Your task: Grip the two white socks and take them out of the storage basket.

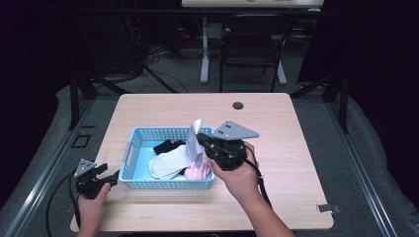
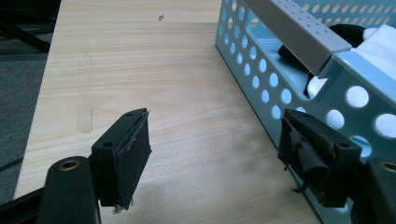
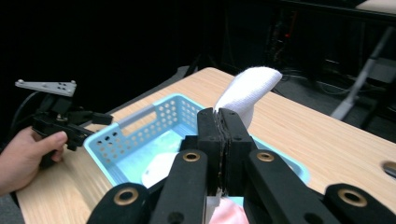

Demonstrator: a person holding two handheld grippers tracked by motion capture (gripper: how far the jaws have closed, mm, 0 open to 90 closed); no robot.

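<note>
1. A white sock (image 1: 195, 136) is pinched between the closed jaws of the right gripper (image 1: 201, 139), its toe end standing up above the right end of the blue basket (image 1: 129, 148).
2. In the right gripper view the white sock (image 3: 245, 91) rises just past the jaw tips.
3. Inside the basket lie another white sock (image 1: 168, 163), a black sock (image 1: 167, 146) and a pink sock (image 1: 196, 171).
4. The left gripper (image 1: 111, 176) rests on the table (image 1: 276, 128) just beside the basket's left end, jaws apart and holding nothing.
</note>
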